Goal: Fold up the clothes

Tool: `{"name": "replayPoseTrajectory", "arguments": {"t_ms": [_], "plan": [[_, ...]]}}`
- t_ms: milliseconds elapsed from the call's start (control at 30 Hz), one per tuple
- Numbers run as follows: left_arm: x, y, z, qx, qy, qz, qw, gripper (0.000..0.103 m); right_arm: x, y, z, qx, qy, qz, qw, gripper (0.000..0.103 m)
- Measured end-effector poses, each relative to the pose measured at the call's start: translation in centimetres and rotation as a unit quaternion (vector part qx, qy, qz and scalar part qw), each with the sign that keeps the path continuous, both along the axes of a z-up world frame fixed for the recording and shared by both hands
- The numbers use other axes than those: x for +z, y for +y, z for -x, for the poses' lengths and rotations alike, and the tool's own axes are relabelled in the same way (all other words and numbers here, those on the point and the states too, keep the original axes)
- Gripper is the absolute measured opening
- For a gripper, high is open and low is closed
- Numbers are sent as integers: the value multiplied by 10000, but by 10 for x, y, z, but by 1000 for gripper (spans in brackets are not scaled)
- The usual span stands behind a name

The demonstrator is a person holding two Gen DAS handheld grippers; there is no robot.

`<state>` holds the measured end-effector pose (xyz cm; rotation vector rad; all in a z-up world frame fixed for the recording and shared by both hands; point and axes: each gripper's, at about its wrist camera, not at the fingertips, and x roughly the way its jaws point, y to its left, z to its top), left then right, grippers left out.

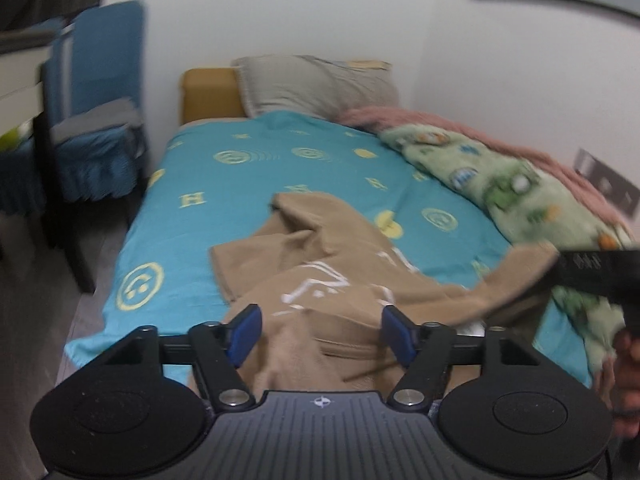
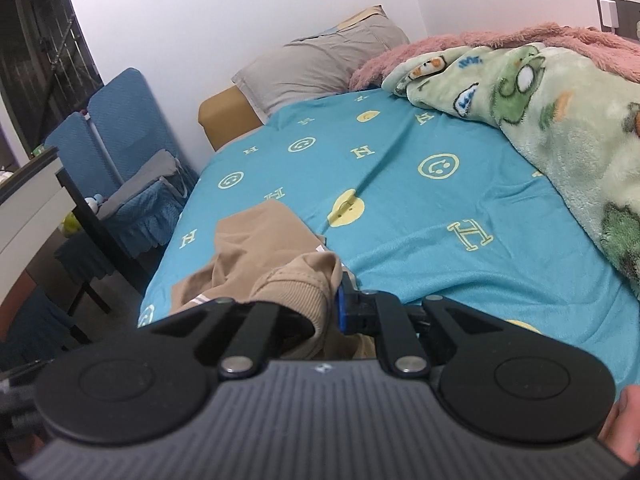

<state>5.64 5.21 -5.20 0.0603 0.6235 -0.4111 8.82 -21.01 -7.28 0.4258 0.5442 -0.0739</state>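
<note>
Sweater (image 1: 320,264): tan, white print, crumpled on the bed (image 1: 192,216) near its front edge. Your left gripper (image 1: 318,334): jaws wide, cloth lying between them, pads not pressing. Your right gripper (image 2: 334,304): jaws clamped on the sweater's ribbed cuff (image 2: 292,292), lifted off the sheet. Blanket (image 2: 560,120): green, heaped along the wall side. Pillow (image 2: 320,64): grey, at the head.

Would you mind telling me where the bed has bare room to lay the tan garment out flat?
The sheet lies bare between the tan garment and the grey pillow, and along the edge nearest the blue chair. The wall side is crowded by the green blanket.
</note>
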Motion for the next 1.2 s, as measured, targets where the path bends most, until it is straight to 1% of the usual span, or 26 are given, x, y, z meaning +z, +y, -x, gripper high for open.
{"name": "replayPoseTrajectory", "arguments": {"t_ms": [33, 100, 167, 267, 400, 500, 567, 633, 667, 733, 767, 800, 867, 933, 967, 1000, 1033, 1100, 1133, 1167, 1200], "plan": [[-2, -7, 3, -80, -54, -159, 9998, 77, 0, 0, 0, 2, 6, -19, 10000, 11], [-6, -22, 7, -212, -160, -501, 9984, 78, 0, 0, 0, 11, -12, -21, 10000, 11], [-13, -32, 6, -177, -154, -846, 9961, 78, 2, 0, 0, 8, -69, -4, 10000, 11], [-21, -35, -5, 222, 57, -996, 9948, 78, 4, 0, 1, -28, -148, 11, 9999, 11], [-28, -27, -19, 826, 367, -1098, 9898, 79, 6, -1, 4, -98, -286, 46, 9995, 11], [-22, -13, -20, 1348, 303, -967, 9857, 79, 10, -1, 8, -159, -465, 130, 9987, 11], [-13, -2, -16, 1754, 90, -854, 9807, 77, 13, -2, 10, -256, -588, 252, 9976, 12], [0, 9, -8, 2118, -268, -612, 9750, 76, 14, -4, 12, -408, -666, 365, 9963, 12], [6, 14, -4, 2295, -455, -484, 9710, 78, 15, -6, 13, -503, -695, 419, 9954, 12], [20, 21, 9, 2423, -899, -152, 9659, 80, 14, -10, 13, -570, -660, 404, 9954, 13], [26, 21, 15, 2441, -1134, -73, 9631, 82, 13, -11, 11, -604, -597, 451, 9954, 14], [31, 20, 21, 2429, -1338, -81, 9608, 83, 11, -11, 10, -638, -533, 498, 9953, 18], [35, 13, 28, 2333, -1547, -196, 9598, 84, 8, -12, 6, -698, -363, 609, 9950, 23], [35, 10, 26, 2348, -1466, -310, 9604, 84, 2, -13, -1, -707, -84, 720, 9949, 26], [35, 8, 24, 2362, -1411, -366, 9607, 84, -2, -14, -5, -689, 76, 708, 9951, 32], [35, 10, 22, 2416, -1292, -339, 9611, 84, -6, -15, -9, -671, 236, 696, 9950, 37], [34, 13, 19, 2481, -1157, -294, 9614, 84, -10, -17, -11, -661, 344, 638, 9952, 46], [33, 24, 10, 2602, -667, 84, 9632, 84, -18, -21, -13, -692, 514, 544, 9948, 65], [32, 31, 5, 2660, -418, 310, 9626, 84, -20, -23, -14, -756, 565, 530, 9941, 68], [30, 37, 1, 2699, -267, 447, 9615, 84, -21, -23, -13, -789, 590, 530, 9937, 70], [29, 38, 0, 2703, -210, 462, 9614, 84, -22, -23, -12, -793, 598, 526, 9937, 71]]}}
